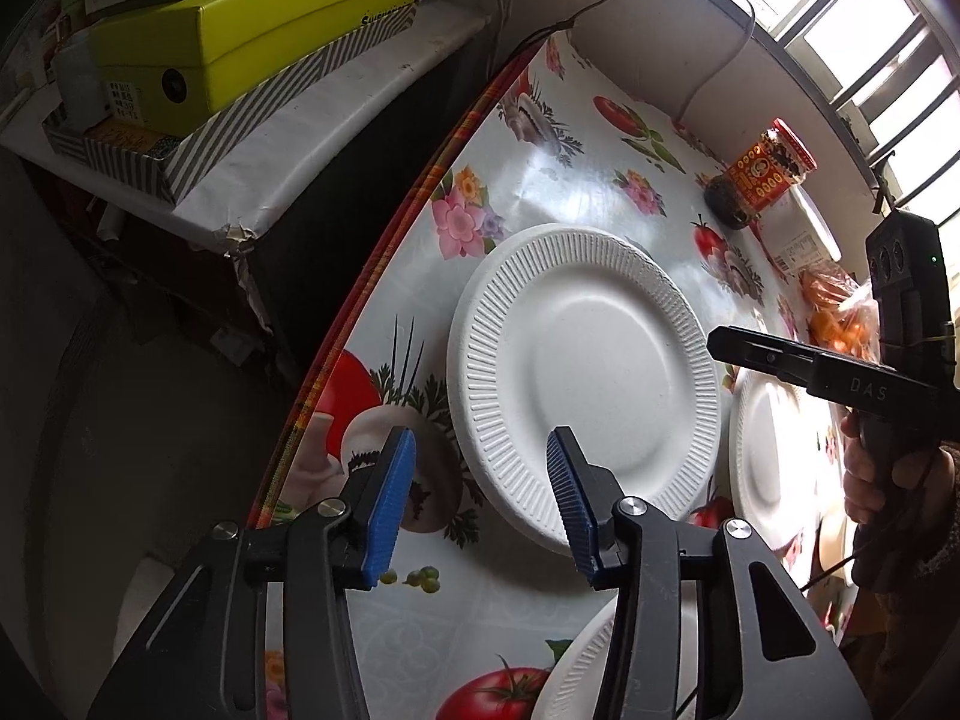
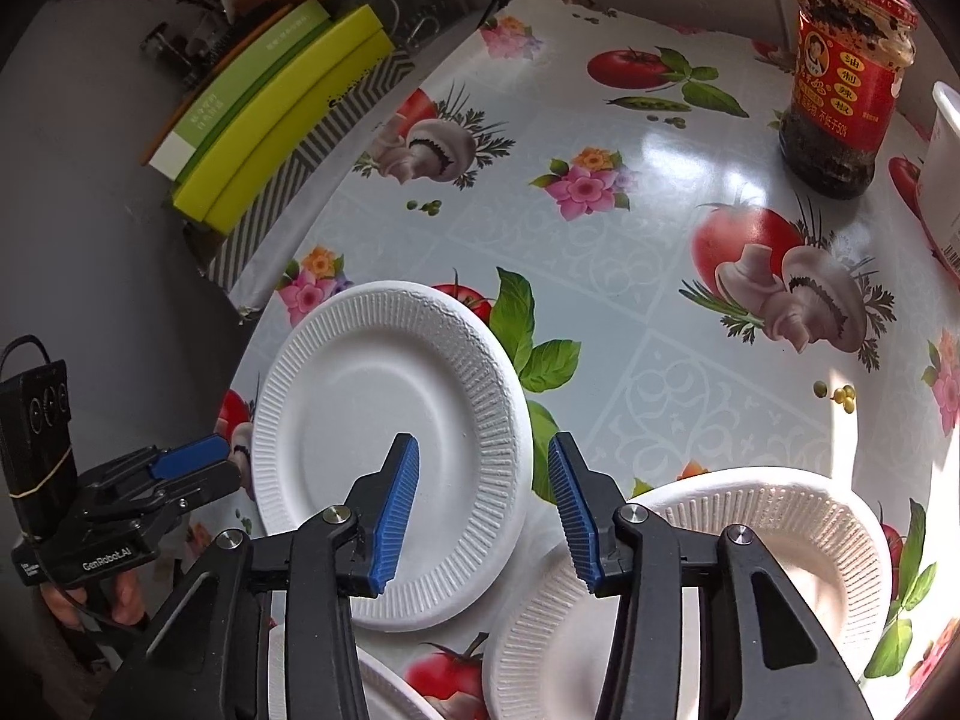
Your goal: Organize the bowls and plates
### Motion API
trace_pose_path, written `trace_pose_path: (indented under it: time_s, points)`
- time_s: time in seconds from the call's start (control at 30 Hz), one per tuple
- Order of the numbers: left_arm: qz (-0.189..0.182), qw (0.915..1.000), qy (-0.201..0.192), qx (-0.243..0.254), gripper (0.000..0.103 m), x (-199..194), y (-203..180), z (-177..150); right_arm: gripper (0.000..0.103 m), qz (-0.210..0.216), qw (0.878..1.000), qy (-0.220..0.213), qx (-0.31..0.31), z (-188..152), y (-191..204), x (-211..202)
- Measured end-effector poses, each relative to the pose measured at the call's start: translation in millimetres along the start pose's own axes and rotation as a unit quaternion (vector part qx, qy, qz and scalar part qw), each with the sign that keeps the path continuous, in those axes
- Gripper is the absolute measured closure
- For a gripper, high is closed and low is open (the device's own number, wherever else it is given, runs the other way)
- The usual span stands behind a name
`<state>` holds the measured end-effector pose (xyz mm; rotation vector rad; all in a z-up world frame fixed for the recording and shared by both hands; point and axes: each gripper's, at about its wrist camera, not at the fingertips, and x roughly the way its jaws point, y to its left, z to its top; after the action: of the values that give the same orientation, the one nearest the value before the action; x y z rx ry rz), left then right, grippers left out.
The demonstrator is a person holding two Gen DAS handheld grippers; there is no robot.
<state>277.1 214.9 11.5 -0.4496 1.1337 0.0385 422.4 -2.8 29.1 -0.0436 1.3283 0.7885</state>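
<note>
**Both grippers straddle the rim of one paper plate**

Table (image 2: 630,300): glossy oilcloth printed with tomatoes, mushrooms and flowers; a stack of yellow-green boxes (image 1: 252,42) sits on a lower shelf beyond its far-left edge.

White paper plate (image 2: 384,420), ribbed rim, lies flat near the table's left edge. Second paper plate (image 2: 768,516) to its right, propped on a third plate (image 2: 540,630) at the near edge. A fourth plate's rim (image 2: 384,690) shows at the bottom.

Chili sauce jar (image 2: 840,90), red label, upright at the far right, well apart from the plates; a white container (image 2: 942,180) stands just beside it.

Left gripper (image 1: 480,504): jaws partly open, one blue pad over the plate's left rim, the other over the oilcloth. No contact visible; nothing held.

Right gripper (image 2: 483,507): jaws partly open, straddling the same plate's right rim, pads clear of it. Nothing held.
</note>
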Motion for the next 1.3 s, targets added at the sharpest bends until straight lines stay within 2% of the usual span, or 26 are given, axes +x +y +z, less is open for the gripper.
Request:
trace_pose_path:
  time_s: [0.1, 0.17, 0.27, 0.5, 0.6, 1.0, 1.3]
  points:
    - [-0.004, 1.0000, 0.004, -0.006, 0.060, 4.6, 1.4, -1.5, 0.069, 0.000, 1.000, 0.006, 0.006, -0.8, -2.4, 3.7]
    - [-0.009, 0.9999, 0.008, -0.010, 0.067, 7.1, 2.9, -2.6, 0.070, 0.001, 1.000, 0.008, 0.007, -1.5, -3.2, 6.2]
    - [-0.006, 0.9998, 0.014, -0.013, 0.069, 10.5, 3.9, -3.7, 0.071, 0.003, 1.000, 0.010, 0.010, -2.6, -4.1, 8.5]
    - [-0.006, 0.9997, 0.016, -0.016, 0.086, 14.9, 4.8, -4.5, 0.082, -0.001, 1.000, 0.012, 0.010, -4.2, -6.5, 10.0]
    - [-0.003, 0.9997, 0.016, -0.018, 0.086, 15.6, 5.1, -4.7, 0.088, -0.008, 1.000, 0.011, 0.007, -4.5, -6.4, 9.6]
    - [-0.004, 0.9997, 0.008, -0.021, 0.087, 8.9, 3.7, -2.8, 0.088, -0.005, 1.000, 0.004, 0.020, -6.0, -6.5, 6.0]
    - [-0.006, 0.9999, -0.008, -0.010, 0.087, -12.9, -1.9, -5.8, 0.088, 0.000, 1.000, -0.010, 0.026, -16.0, 5.2, -16.2]
